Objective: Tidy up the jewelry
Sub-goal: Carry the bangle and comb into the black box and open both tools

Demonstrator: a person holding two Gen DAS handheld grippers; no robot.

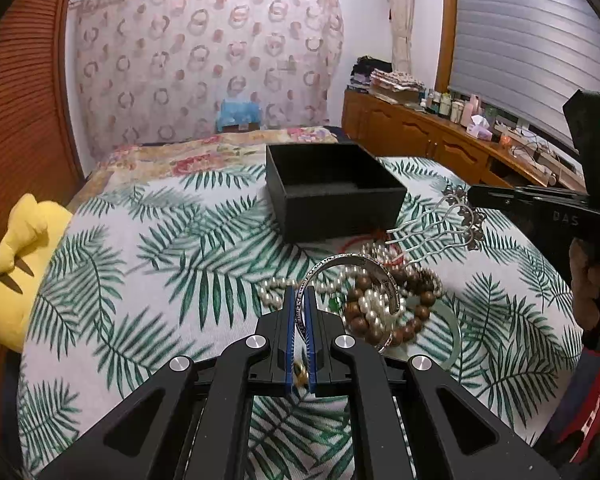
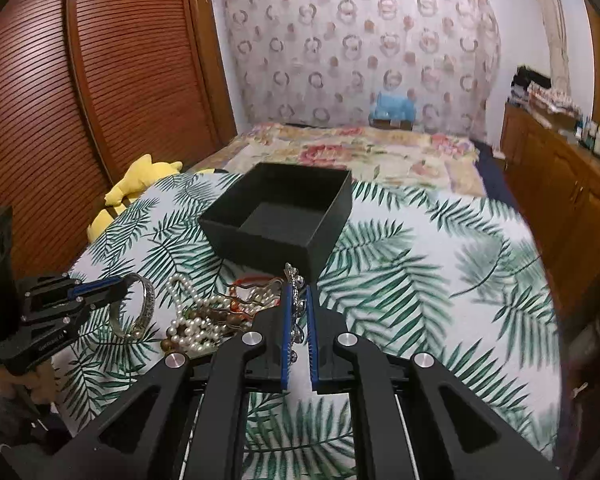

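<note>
An open, empty black square box sits on the palm-leaf print bedspread. Just in front of the box, the left gripper pinches an engraved silver bangle above a heap of white pearl strands and brown wooden beads. The right gripper pinches an ornate silver hair comb, lifted beside the box.

I'm seeing a white bedspread showing green palm fronds, with a plain black box on it. Just in front of the box, cream pearls are mixing with brown wooden beads, a red cord and a silver bangle. Left of the box, a yellow plush is showing.
</note>
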